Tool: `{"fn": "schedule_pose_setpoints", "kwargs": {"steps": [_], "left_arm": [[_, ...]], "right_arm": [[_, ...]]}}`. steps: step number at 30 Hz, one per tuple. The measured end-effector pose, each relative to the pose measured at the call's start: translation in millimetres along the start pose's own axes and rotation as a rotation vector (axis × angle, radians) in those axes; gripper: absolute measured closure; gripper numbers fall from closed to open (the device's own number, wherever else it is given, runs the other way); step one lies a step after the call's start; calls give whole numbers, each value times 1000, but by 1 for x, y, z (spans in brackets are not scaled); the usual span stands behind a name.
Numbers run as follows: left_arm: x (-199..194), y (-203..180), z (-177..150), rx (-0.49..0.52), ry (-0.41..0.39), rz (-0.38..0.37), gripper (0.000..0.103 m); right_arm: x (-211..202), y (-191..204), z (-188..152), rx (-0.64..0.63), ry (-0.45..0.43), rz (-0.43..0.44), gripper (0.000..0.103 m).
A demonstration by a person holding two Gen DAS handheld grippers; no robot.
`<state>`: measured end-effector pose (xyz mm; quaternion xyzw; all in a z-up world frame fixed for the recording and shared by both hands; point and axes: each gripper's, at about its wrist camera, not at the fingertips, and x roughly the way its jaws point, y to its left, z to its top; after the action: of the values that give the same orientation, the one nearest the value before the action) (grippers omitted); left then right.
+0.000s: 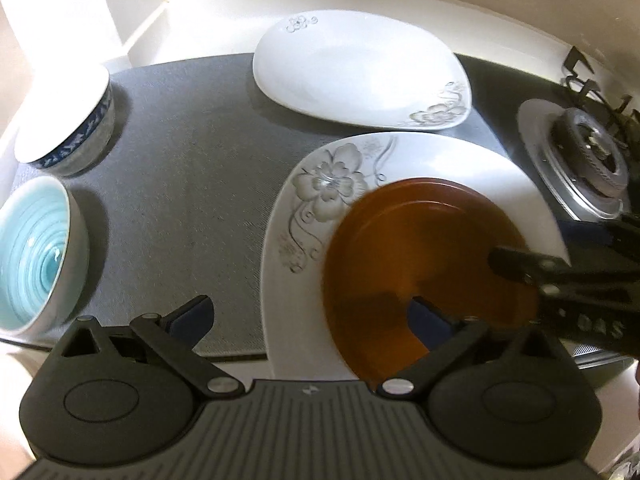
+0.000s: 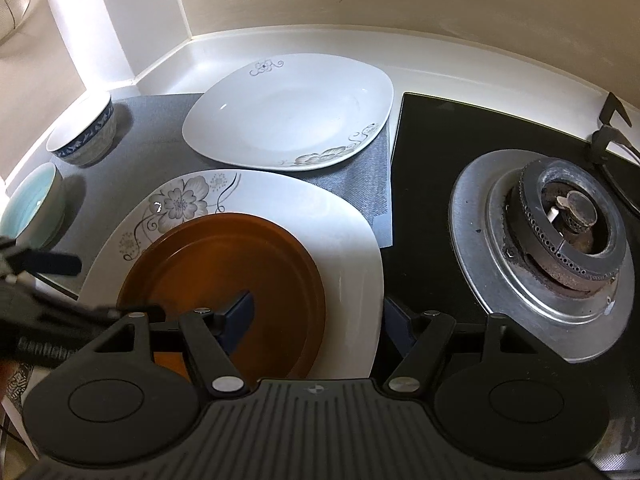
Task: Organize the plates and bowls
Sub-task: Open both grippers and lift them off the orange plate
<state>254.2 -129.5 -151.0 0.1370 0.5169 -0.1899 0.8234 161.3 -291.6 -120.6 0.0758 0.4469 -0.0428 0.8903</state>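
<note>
Your left gripper [image 1: 312,312] sits nearest the lens, its jaws spread wide: one finger hangs over the grey mat [image 1: 180,152], the other over the brown plate [image 1: 420,264], and nothing is pinched between them. At the far left of that view you have the light-blue bowl [image 1: 34,256] by the mat's near edge, with the blue-patterned bowl [image 1: 66,124] just behind it. Moving right, the brown plate lies on the near flowered white plate [image 1: 332,188], toward its near right side. Behind them a second flowered white plate [image 1: 360,68] rests alone on the mat, close to the first; whether their rims touch cannot be told. Your right gripper [image 2: 320,316] also stands spread and holds nothing, its left finger over the brown plate and its right finger past the white plate's right rim, over the black hob [image 2: 432,152]. Farthest right is the gas burner [image 2: 568,216] on its metal ring.
</note>
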Motion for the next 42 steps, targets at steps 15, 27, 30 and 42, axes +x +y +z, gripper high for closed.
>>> {"fn": "schedule_pose_setpoints", "kwargs": {"steps": [15,27,30,42], "left_arm": [[10,2,4,-15,26,-122,17],[-4,3,-13,-31,50,-134,12],[-7,4,-20,-35,55,-129,11],[-19,2,-32,-36,48,-93,0]], "right_arm": [[3,-4,6,8,14,31,27],[5,-4,9,11,41,69,27],[4,-1,8,-10,45,69,26],[0,-6,4,-16,50,112,26]]}}
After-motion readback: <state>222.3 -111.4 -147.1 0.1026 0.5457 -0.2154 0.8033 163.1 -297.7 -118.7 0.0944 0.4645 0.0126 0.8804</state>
